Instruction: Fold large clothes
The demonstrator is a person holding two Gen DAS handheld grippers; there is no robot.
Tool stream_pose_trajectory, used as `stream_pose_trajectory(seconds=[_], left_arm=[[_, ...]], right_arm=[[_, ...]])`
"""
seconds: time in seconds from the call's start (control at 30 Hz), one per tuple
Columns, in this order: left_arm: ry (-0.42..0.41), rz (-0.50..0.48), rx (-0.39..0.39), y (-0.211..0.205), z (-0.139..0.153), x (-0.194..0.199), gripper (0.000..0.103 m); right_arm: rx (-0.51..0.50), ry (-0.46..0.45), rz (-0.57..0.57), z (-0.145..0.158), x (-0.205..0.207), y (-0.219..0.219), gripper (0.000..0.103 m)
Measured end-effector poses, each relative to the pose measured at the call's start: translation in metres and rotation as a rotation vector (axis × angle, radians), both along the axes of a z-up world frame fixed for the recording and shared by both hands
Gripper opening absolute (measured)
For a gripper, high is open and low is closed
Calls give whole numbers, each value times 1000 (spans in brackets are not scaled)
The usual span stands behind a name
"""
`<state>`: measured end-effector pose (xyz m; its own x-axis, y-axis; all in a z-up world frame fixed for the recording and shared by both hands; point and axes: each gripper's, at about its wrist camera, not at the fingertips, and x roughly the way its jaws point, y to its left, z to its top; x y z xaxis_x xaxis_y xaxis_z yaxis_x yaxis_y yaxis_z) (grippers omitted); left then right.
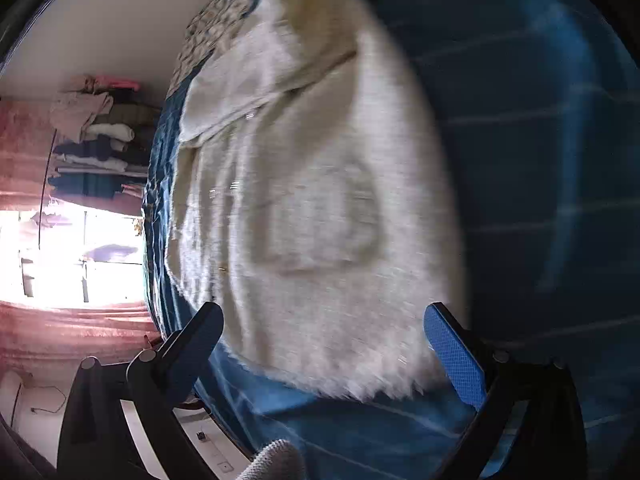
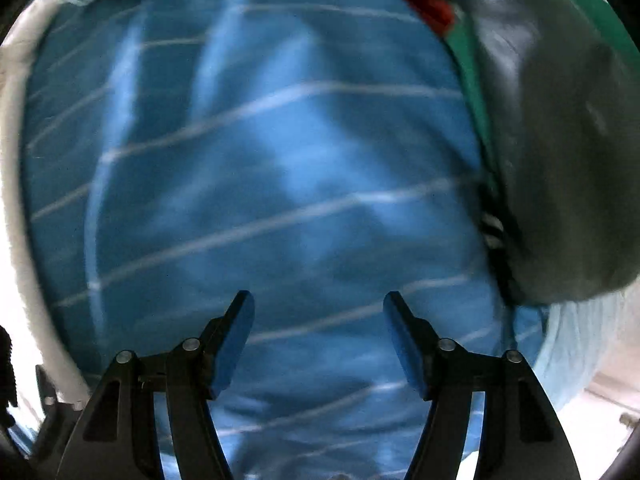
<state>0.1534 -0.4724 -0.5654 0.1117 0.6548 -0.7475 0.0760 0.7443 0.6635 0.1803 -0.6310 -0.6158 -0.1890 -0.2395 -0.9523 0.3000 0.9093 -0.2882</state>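
A large cream fuzzy garment (image 1: 304, 184) with a patch pocket lies spread on a blue bedsheet with thin white lines (image 1: 540, 160). My left gripper (image 1: 324, 324) is open and empty, its blue-padded fingers (image 1: 454, 354) straddling the garment's near fringed edge from just above. My right gripper (image 2: 318, 320) is open and empty over bare blue sheet (image 2: 260, 160). A white strip of the garment's edge (image 2: 16, 184) shows at the far left of the right wrist view. Both views are blurred by motion.
A dark grey bundle (image 2: 560, 160) on green cloth (image 2: 476, 92) lies at the sheet's right side, with something red (image 2: 434, 8) behind. Stacked clothes on shelves (image 1: 100, 140), pink curtains (image 1: 60, 336) and a bright window (image 1: 60, 256) stand beyond the bed's left edge.
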Motion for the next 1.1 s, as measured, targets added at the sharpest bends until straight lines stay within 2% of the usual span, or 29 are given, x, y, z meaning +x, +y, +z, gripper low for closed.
stream_pose_trajectory(seconds=[0.13, 0.23, 0.3, 0.33, 0.4, 0.47, 0.5, 0.6, 0.7, 0.77, 0.8, 0.87, 1.0, 1.1], left_arm=[[22, -9, 21, -18, -24, 7, 103], [15, 46, 43, -4, -37, 23, 103], [-19, 90, 30, 14, -35, 36, 103], [-42, 103, 23, 22, -31, 41, 99], [-106, 142, -33, 45, -16, 50, 39], [-144, 198, -175, 69, -3, 56, 16], [-154, 202, -205, 79, 3, 58, 13], [-219, 187, -257, 103, 29, 60, 12], [-269, 181, -275, 126, 52, 60, 11], [-289, 188, -278, 142, 63, 60, 10], [-297, 193, -281, 152, 69, 62, 9], [-307, 206, -289, 168, 75, 68, 9], [-318, 210, -317, 181, 77, 73, 9], [-308, 200, -350, 188, 75, 77, 9]], right_arm=[[-15, -2, -25, 1, 1, -15, 69], [-4, -3, -38, 7, 1, -24, 69], [17, -10, -48, 2, 10, -21, 68], [34, -15, -50, 2, 16, -26, 69], [83, -34, -48, 0, 28, -32, 68], [158, -59, -41, 1, 43, -27, 69], [203, -76, -34, 2, 53, -23, 69], [369, -156, 3, 10, 84, -8, 69], [562, -238, 48, 18, 123, 13, 83], [711, -277, 48, 26, 158, 38, 83], [798, -303, 57, 27, 179, 51, 87], [902, -336, 79, 15, 202, 62, 90], [1023, -333, 33, -1, 239, 109, 91], [1075, -236, -50, -32, 258, 136, 91]])
